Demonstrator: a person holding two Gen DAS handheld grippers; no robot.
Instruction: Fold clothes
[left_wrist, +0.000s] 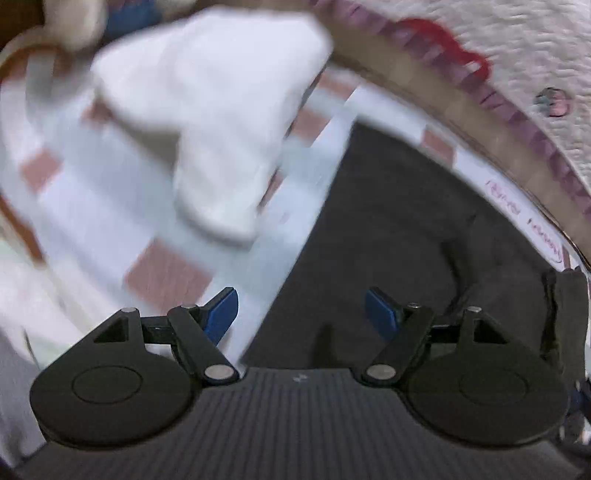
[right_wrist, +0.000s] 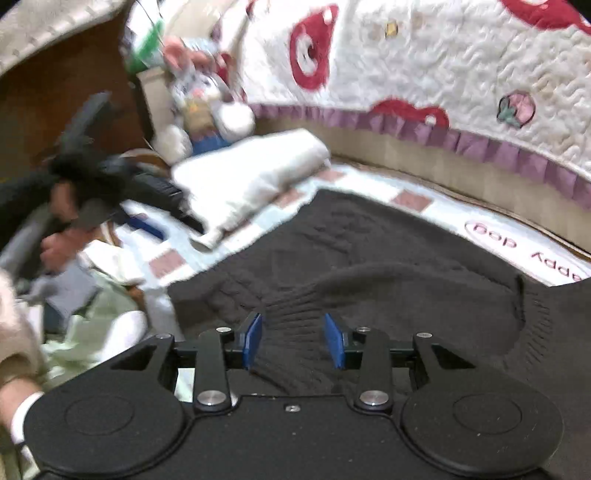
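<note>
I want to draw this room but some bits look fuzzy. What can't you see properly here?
- Left wrist view: the white cloth is smeared by motion blur, so its folds are unreadable.
- Right wrist view: the toy by the quilt is too blurred to identify.
- Right wrist view: the sweater runs under the right tongs, its near edge hidden.

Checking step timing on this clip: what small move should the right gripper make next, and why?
Probably close the right gripper: its open blue pads straddle the ribbed cuff of the dark sweater, which lies unfolded on the checked mat.
</note>
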